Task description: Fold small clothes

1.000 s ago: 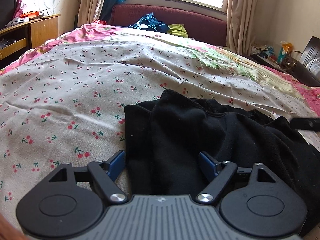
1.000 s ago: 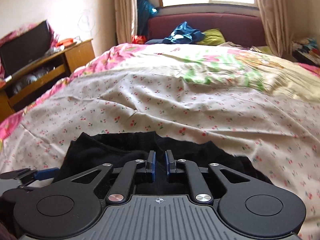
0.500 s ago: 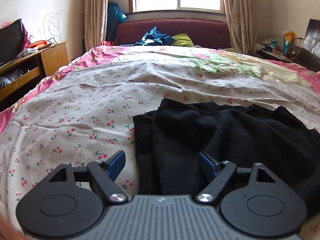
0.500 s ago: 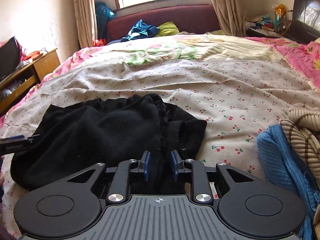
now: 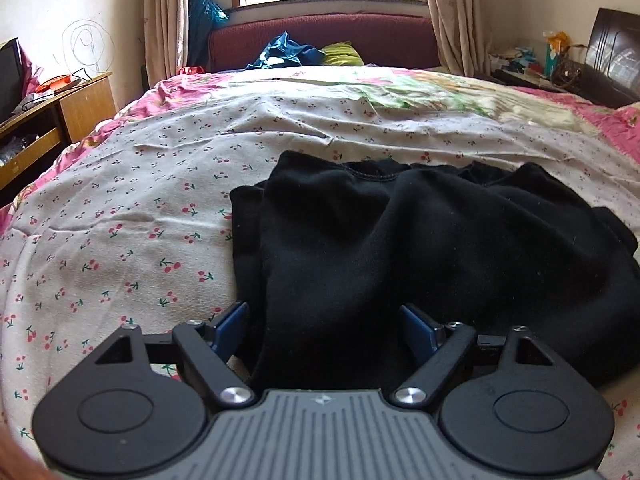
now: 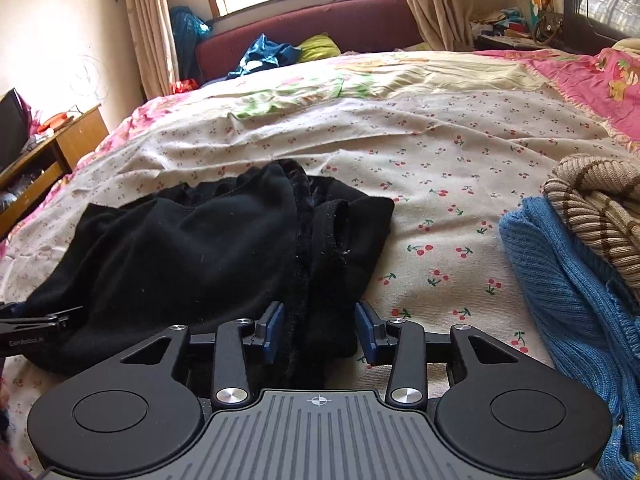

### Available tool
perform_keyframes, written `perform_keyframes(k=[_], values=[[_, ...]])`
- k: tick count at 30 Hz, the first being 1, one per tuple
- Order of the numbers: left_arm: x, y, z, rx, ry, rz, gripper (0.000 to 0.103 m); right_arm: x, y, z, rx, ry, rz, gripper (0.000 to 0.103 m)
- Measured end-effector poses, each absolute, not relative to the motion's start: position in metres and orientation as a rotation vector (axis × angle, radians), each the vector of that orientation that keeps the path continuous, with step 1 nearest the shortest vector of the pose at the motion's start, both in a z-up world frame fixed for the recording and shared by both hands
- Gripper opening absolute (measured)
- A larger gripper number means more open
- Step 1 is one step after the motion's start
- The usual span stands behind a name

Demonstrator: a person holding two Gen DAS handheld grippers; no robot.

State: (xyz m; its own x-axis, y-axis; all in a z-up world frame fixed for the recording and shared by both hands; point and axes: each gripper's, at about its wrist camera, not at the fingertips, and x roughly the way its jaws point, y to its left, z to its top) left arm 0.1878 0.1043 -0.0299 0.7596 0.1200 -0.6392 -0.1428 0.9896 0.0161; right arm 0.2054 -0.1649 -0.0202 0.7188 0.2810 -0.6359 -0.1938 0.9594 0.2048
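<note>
Now the black garment (image 5: 420, 248) lies bunched and loosely folded on the cherry-print sheet (image 5: 120, 208) of the bed, soft fleece-like cloth with a stitched hem along its far edge and a layered fold down its left side. From the right wrist view the same black garment (image 6: 208, 248) shows a fuzzy dark seam running toward the camera and a rolled cuff at its right end. The left gripper (image 5: 324, 324) is spread wide, blue pads either side of the near edge of the cloth, gripping nothing. The right gripper (image 6: 319, 330) is also released, its pads standing apart astride the seam; half a second ago they were nearly together, so it has let go. The left one was already parted then and has come in closer over the cloth. To the right, a blue knit (image 6: 568, 292) and a striped tan knit (image 6: 600, 200) sit piled together, apart from the garment.
</note>
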Motion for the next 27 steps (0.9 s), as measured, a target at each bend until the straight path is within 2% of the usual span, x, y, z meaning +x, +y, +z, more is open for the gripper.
perform_keyframes(k=[2, 5, 7, 9, 15, 21, 24, 27], values=[[0.187, 0.105, -0.028, -0.049, 0.686, 0.144, 0.094, 0.201, -0.171, -0.015, 0.137, 0.699, 0.246, 0.042], [0.186, 0.105, -0.026, -0.042, 0.671, 0.154, 0.094, 0.207, -0.185, -0.022, 0.224, 0.726, 0.231, 0.055], [0.185, 0.105, -0.021, -0.047, 0.650, 0.159, 0.094, 0.212, -0.194, -0.030, 0.312, 0.763, 0.242, 0.056], [0.184, 0.103, -0.015, -0.065, 0.627, 0.144, 0.094, 0.215, -0.201, -0.038, 0.405, 0.783, 0.278, 0.062], [0.187, 0.073, -0.010, -0.053, 0.623, 0.048, 0.094, 0.221, -0.214, -0.050, 0.512, 0.803, 0.362, 0.068], [0.186, 0.058, -0.005, -0.007, 0.569, 0.054, 0.094, 0.242, -0.225, -0.067, 0.655, 0.833, 0.428, 0.069], [0.188, 0.067, 0.000, 0.030, 0.550, 0.132, 0.094, 0.253, -0.214, -0.067, 0.628, 0.835, 0.450, 0.071], [0.196, 0.092, -0.012, 0.030, 0.631, 0.258, 0.094, 0.255, -0.208, -0.066, 0.635, 0.829, 0.486, 0.071]])
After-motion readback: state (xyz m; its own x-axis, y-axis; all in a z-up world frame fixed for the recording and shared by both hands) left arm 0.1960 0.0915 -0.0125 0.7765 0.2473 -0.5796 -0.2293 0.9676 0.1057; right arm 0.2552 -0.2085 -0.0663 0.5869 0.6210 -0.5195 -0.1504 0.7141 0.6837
